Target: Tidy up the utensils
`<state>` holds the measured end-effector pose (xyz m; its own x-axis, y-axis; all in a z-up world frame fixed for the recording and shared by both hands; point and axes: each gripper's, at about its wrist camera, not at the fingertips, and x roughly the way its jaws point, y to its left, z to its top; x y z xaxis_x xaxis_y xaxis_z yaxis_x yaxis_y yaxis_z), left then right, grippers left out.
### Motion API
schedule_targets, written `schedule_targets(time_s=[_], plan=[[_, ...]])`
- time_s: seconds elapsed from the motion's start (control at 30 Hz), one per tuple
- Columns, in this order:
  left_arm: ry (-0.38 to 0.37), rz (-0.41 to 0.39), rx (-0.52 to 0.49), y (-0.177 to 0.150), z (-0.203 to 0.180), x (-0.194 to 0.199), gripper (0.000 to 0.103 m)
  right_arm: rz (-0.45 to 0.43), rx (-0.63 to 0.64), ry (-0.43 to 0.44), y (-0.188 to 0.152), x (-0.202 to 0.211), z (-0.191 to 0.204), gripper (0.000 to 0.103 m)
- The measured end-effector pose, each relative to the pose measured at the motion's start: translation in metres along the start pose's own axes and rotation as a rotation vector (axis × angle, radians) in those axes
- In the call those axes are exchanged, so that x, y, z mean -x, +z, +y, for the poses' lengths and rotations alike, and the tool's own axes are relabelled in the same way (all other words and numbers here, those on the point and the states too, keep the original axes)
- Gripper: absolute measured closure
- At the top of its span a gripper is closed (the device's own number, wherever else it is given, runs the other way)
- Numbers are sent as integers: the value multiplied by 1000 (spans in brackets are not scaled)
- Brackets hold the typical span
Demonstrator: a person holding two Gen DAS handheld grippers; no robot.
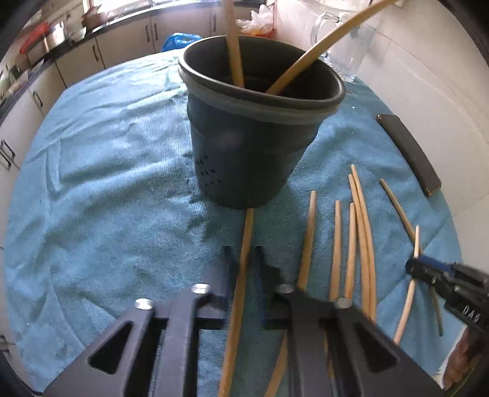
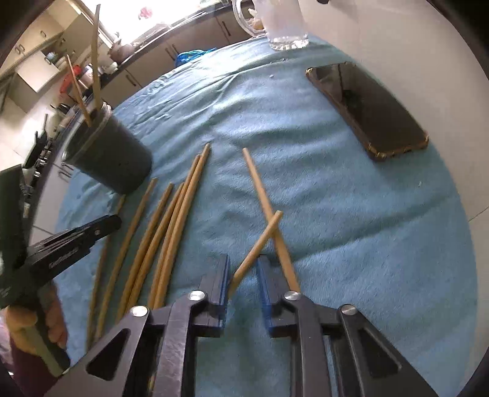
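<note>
A dark plastic pot stands on a blue towel with two chopsticks leaning inside it. My left gripper is shut on one wooden chopstick that lies with its tip at the pot's foot. Several loose chopsticks lie in a row to its right. In the right wrist view, my right gripper straddles a chopstick that rests across another chopstick. The gap between its fingers is wider than the stick, so it stands open. The left gripper and the pot show at the left there.
A dark phone lies at the towel's right edge. A clear glass jug stands at the far end. The right gripper shows at the lower right of the left wrist view. Kitchen cabinets line the background.
</note>
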<state>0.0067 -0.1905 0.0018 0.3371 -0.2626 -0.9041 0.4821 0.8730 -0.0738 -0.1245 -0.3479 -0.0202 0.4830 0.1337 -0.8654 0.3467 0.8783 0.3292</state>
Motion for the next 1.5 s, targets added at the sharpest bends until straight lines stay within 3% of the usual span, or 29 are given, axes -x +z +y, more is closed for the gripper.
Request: schedule_targets(time_s=[0.13, 0.27, 0.7, 1.03, 1.3, 1.5], plan=[[-30, -16, 48, -5, 11, 10, 97, -6, 14, 16, 3, -1, 5, 87], [-37, -77, 70, -11, 19, 43, 97, -72, 48, 50, 3, 23, 14, 88], [-3, -385, 43, -71, 11, 183, 97, -315, 224, 99, -30, 127, 61, 92], [-22, -522, 15, -106, -6, 246, 97, -429, 336, 141, -63, 178, 86, 96], [-58, -579, 15, -95, -10, 271, 97, -466, 358, 173, -65, 196, 93, 96], [-47, -615, 31, -63, -1, 285, 97, -505, 346, 207, -39, 211, 101, 96]])
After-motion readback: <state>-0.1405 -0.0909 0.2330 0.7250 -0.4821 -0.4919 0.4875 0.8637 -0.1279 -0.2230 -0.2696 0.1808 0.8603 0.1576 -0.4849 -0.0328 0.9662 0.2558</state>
